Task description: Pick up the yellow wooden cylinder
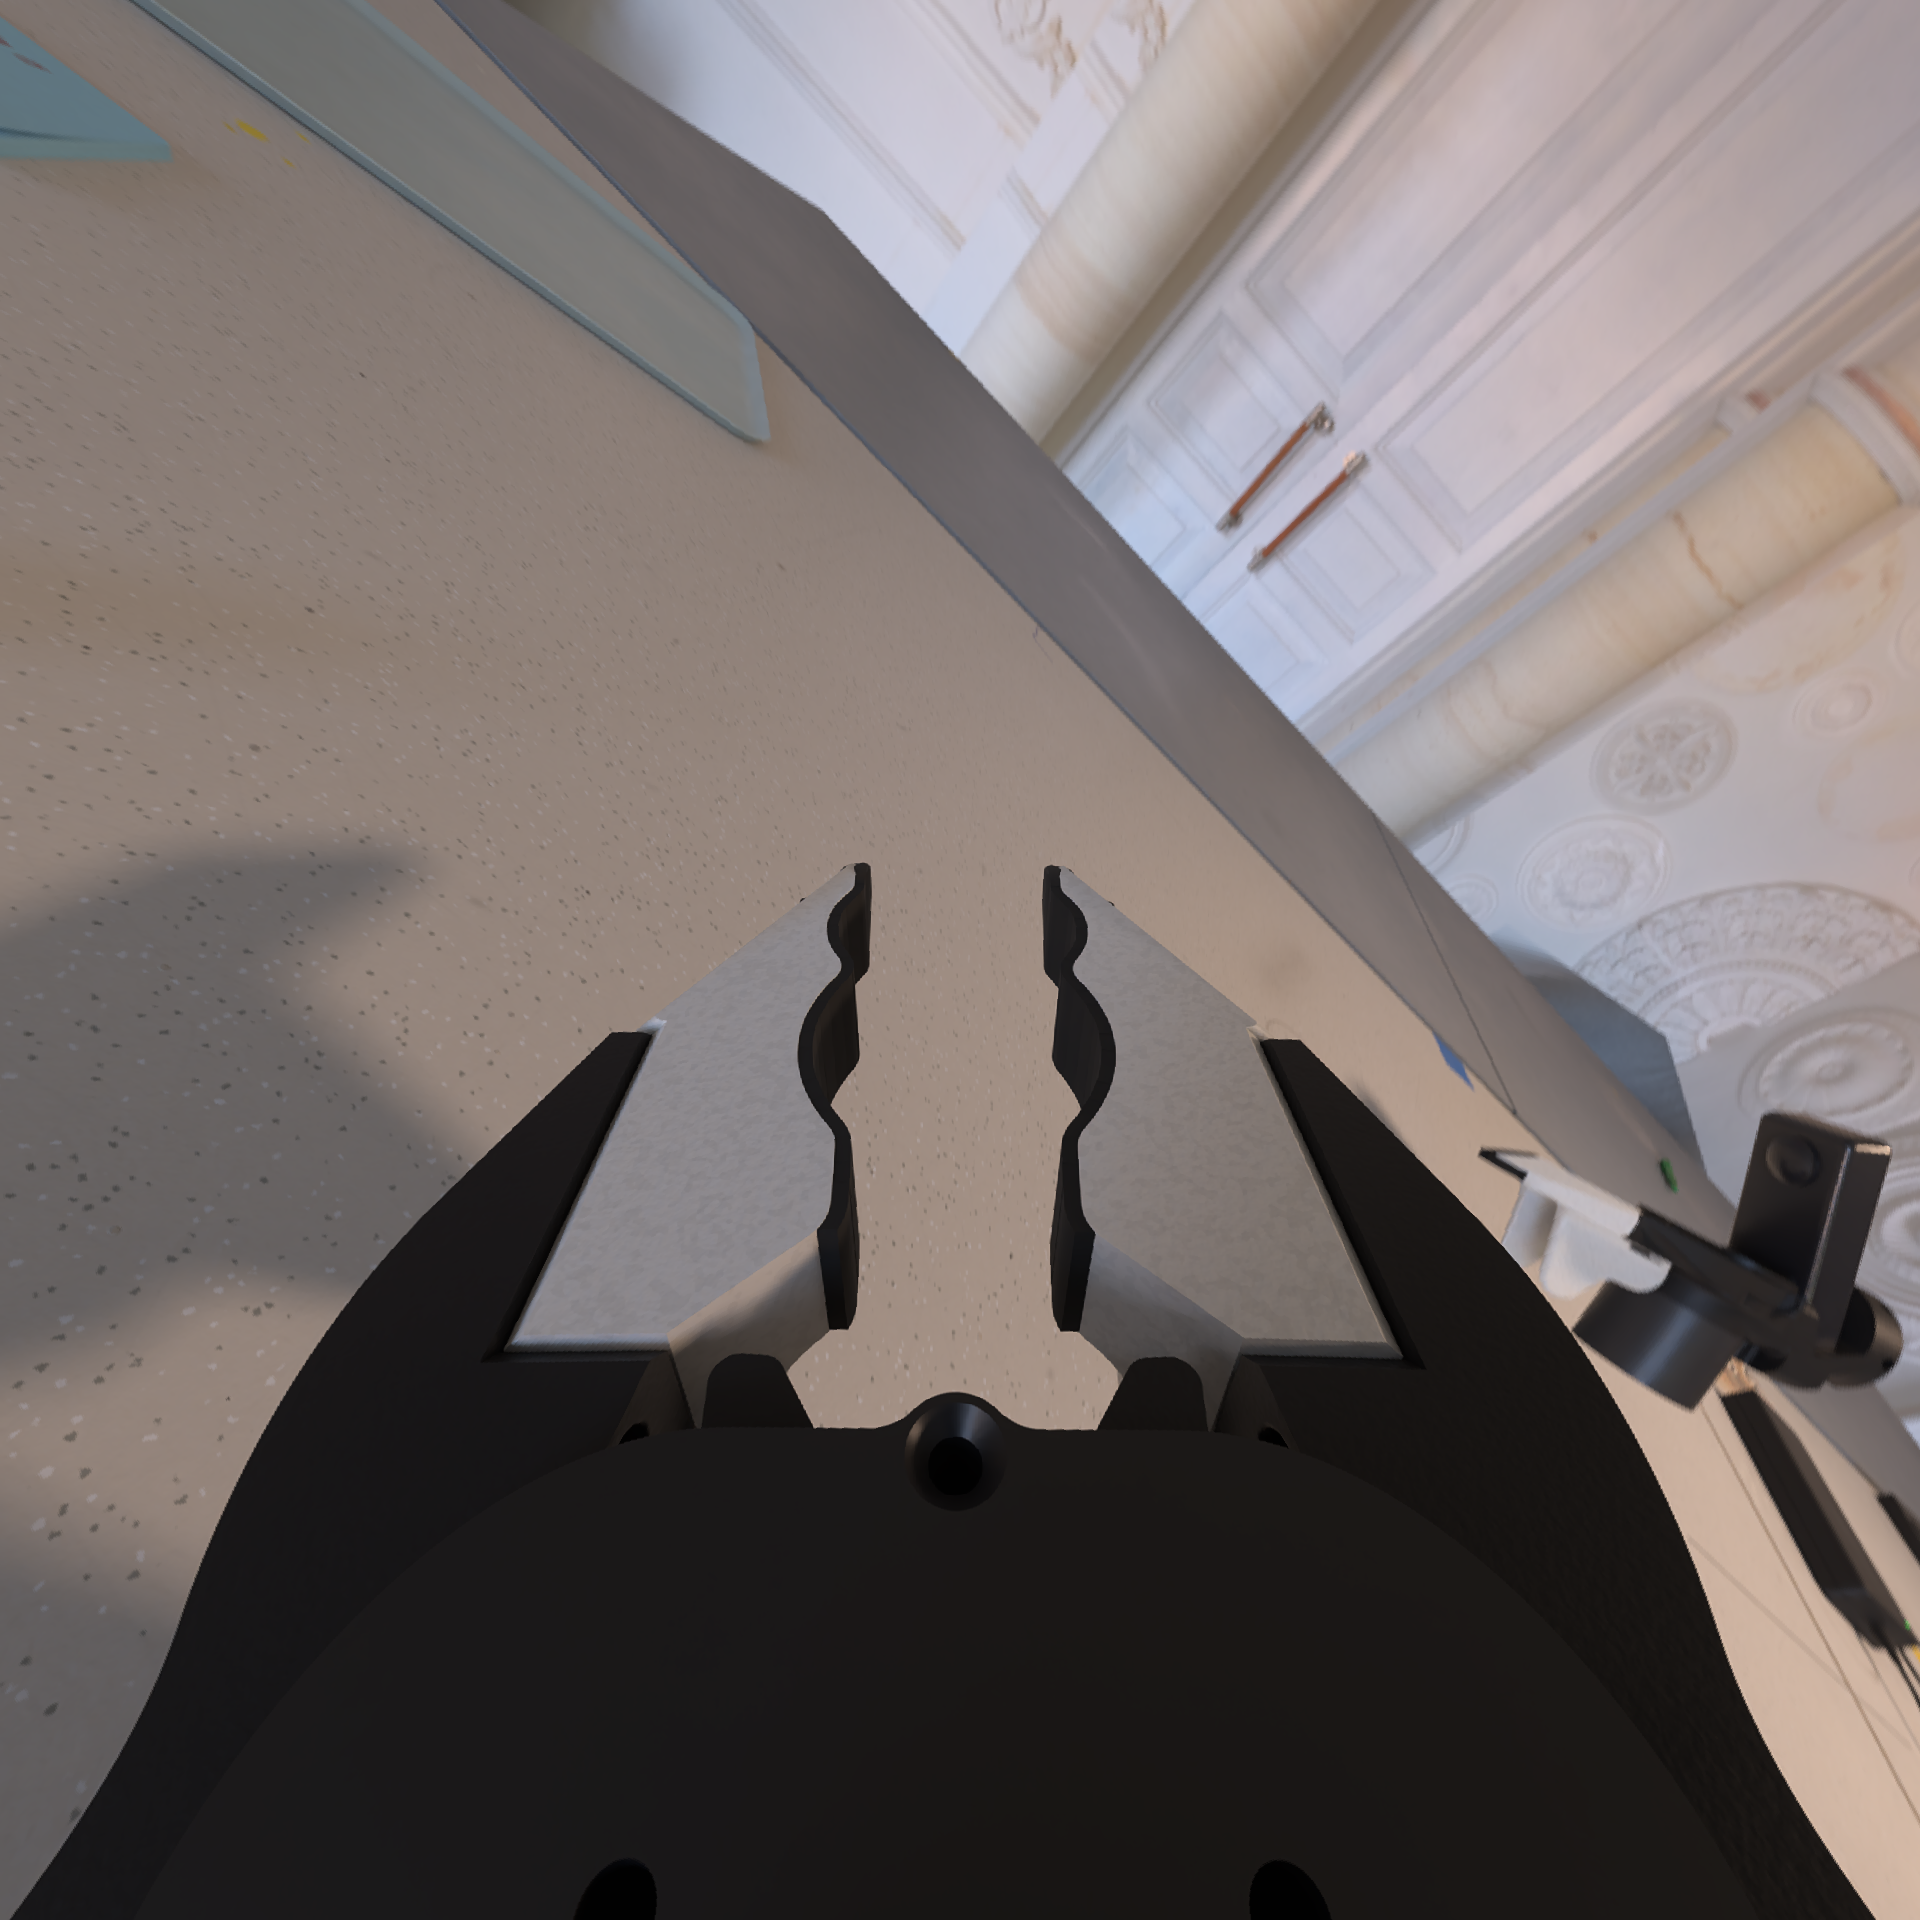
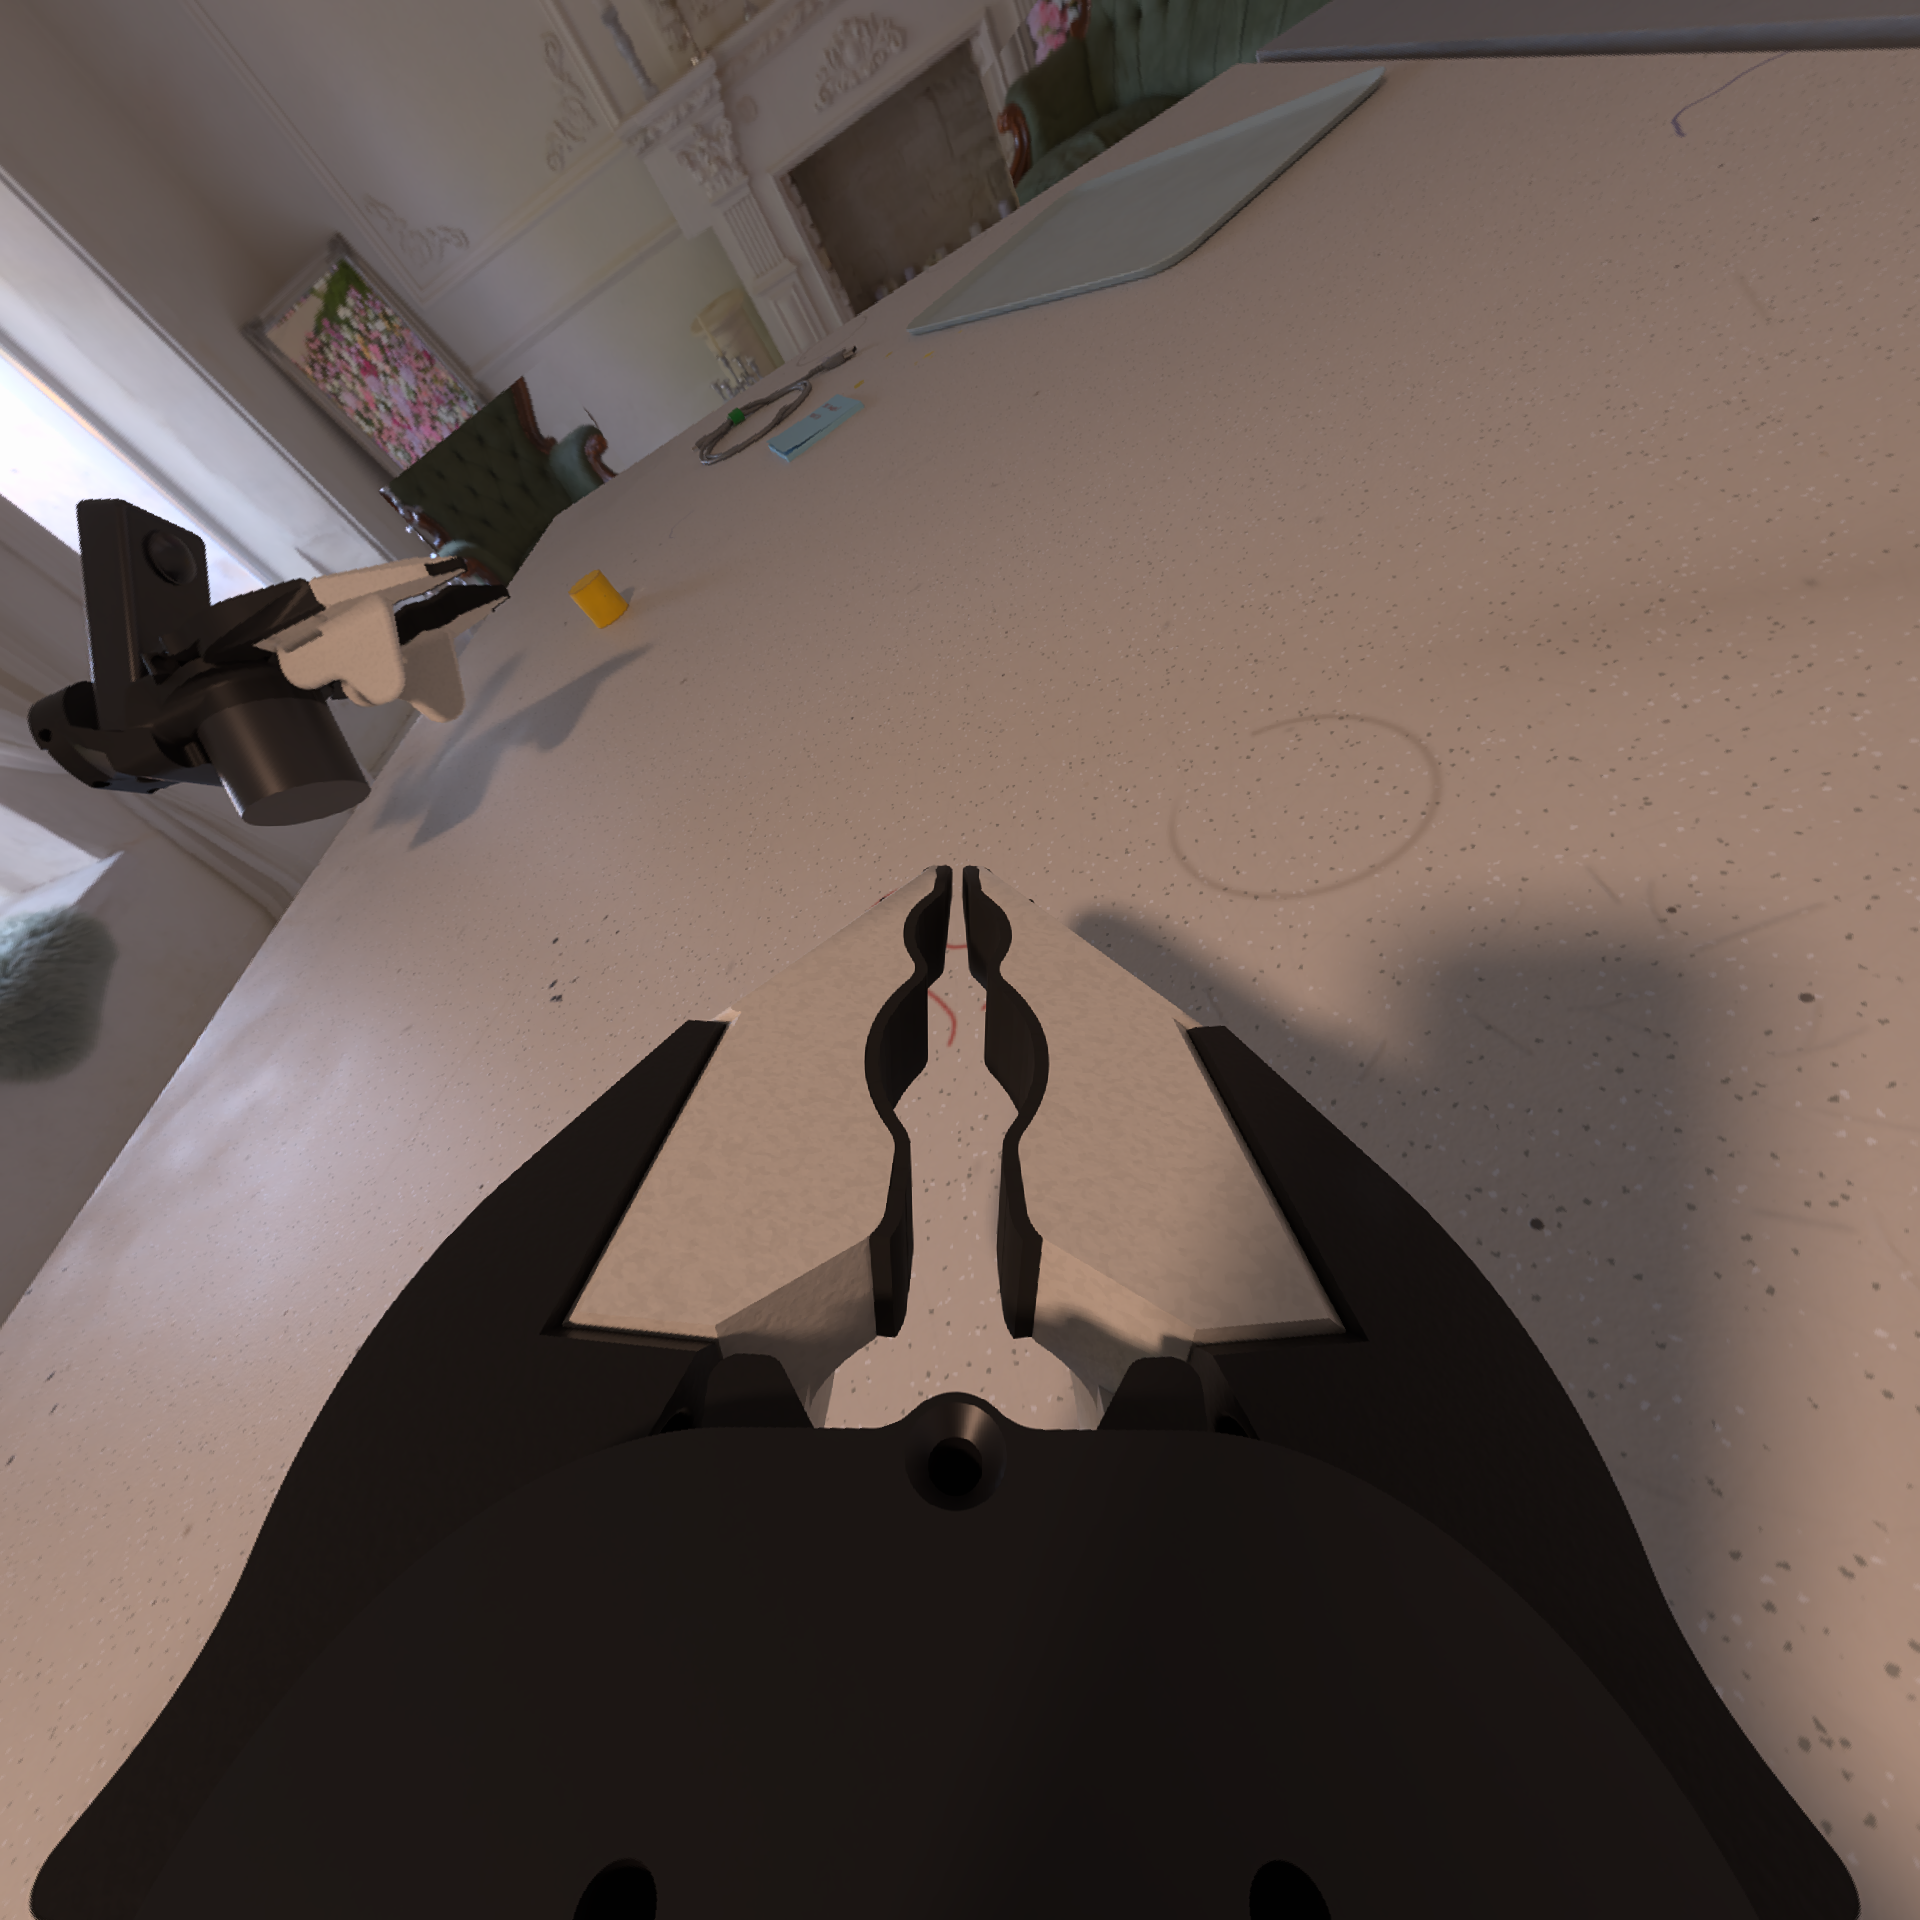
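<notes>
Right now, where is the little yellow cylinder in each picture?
Left wrist view: the yellow cylinder is not in it; only the open left claw over the speckled table.
Right wrist view: yellow cylinder stands upper left, just right of the left claw's tips.
Shared landmark: the pale blue-grey tray, upper left in the left view, top right in the right view.

1. The left wrist view is taken from just above the table, tilted, facing along the left claw toward the far edge at 1 o'clock.
2. The right wrist view is taken low along the right claw, facing 12 o'clock.
3. The table and a pale blue mat are shared; each claw is seen by the other view.
</notes>
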Motion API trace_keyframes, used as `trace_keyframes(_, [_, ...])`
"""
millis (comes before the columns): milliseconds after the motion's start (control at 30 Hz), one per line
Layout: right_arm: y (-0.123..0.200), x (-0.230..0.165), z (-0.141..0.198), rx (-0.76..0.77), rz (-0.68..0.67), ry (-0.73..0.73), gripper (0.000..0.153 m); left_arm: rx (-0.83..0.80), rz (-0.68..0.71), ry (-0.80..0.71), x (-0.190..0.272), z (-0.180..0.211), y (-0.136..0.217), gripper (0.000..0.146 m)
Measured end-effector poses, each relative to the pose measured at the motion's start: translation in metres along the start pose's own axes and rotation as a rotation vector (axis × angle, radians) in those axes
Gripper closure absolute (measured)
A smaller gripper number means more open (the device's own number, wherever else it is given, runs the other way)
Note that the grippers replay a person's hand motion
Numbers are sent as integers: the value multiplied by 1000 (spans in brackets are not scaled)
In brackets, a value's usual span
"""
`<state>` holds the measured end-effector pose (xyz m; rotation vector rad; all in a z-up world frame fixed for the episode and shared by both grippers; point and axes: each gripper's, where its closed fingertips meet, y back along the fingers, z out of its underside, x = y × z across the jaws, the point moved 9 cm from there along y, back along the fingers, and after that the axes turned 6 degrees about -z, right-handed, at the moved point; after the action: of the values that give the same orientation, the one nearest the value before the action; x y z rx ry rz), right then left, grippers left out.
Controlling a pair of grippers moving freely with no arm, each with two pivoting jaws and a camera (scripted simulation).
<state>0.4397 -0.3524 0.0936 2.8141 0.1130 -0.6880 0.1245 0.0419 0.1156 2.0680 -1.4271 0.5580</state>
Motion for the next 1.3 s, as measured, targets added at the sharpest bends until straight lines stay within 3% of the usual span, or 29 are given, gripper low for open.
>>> trace_keyframes(367, [-4, 3, -2, -8, -16, 4, 151, -134, -115, -138, -7, 6, -6, 108])
trace_keyframes(700, [1, 3, -4, 9, -34, -4, 151, -109, -686, -402, -111, -70, -16, 85])
trace_keyframes(933, [3, 8, -4, 18, -22, -26, 151, -235, -676, -327, -159, -85, -42, 79])
trace_keyframes(1000, [3, 9, -4, 18, -22, -31, 151, -239, -695, -336, -163, -84, -43, 86])
trace_keyframes(1100, [2, 11, -4, 16, -24, -38, 151, -240, -660, -357, -162, -80, -41, 111])
trace_keyframes(1300, [2, 12, -4, 15, -26, -41, 151, -179, -577, -388, -125, -66, -28, 113])
